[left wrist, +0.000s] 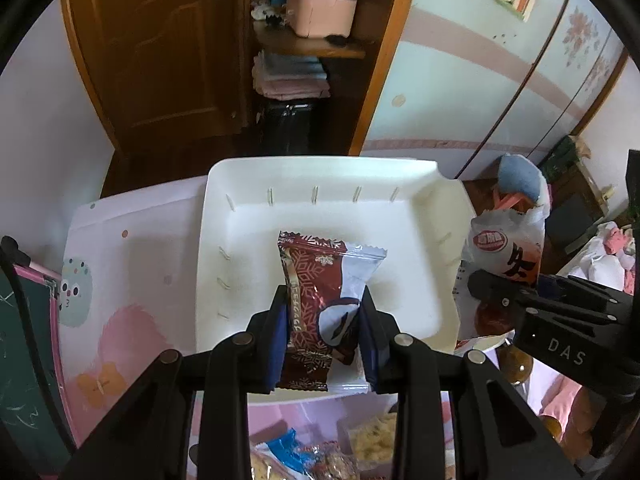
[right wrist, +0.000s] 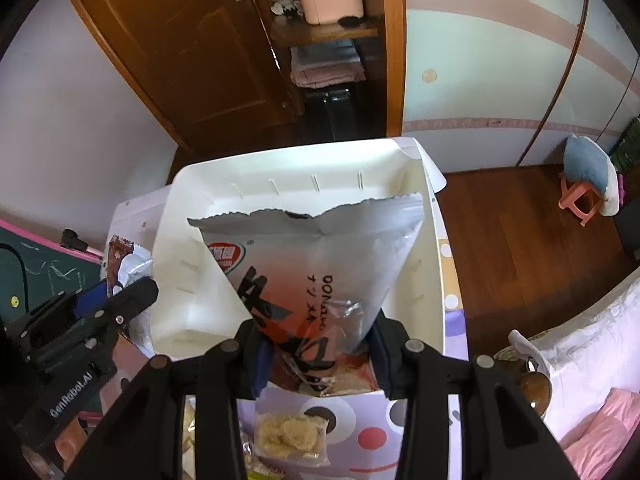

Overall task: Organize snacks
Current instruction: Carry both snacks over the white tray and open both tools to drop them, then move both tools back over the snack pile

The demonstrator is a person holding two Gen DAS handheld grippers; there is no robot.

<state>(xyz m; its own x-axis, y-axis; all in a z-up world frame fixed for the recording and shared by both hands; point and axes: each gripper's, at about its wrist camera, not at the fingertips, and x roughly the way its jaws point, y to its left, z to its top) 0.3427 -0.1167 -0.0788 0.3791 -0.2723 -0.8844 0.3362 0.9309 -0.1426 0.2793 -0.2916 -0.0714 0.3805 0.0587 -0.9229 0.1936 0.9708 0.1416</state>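
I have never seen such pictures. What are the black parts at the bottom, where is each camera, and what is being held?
A person holds one black two-finger tool in each hand; a fisheye camera on each looks along its fingers. The left tool is shut on a dark red snack packet. The right tool is shut on a large white snack bag. Both hang over a white tray on a patterned table. More snacks lie below.

Lettering showing on two grippers and one snack bag

"DAS" is showing on the right gripper (left wrist: 486, 280) body, "GenRobot.AI" on the left gripper (right wrist: 132, 294) body, and "DONGWO" — beside katakana — is running down the white-and-orange snack bag (right wrist: 320, 264); other packet print is staying unreadable.
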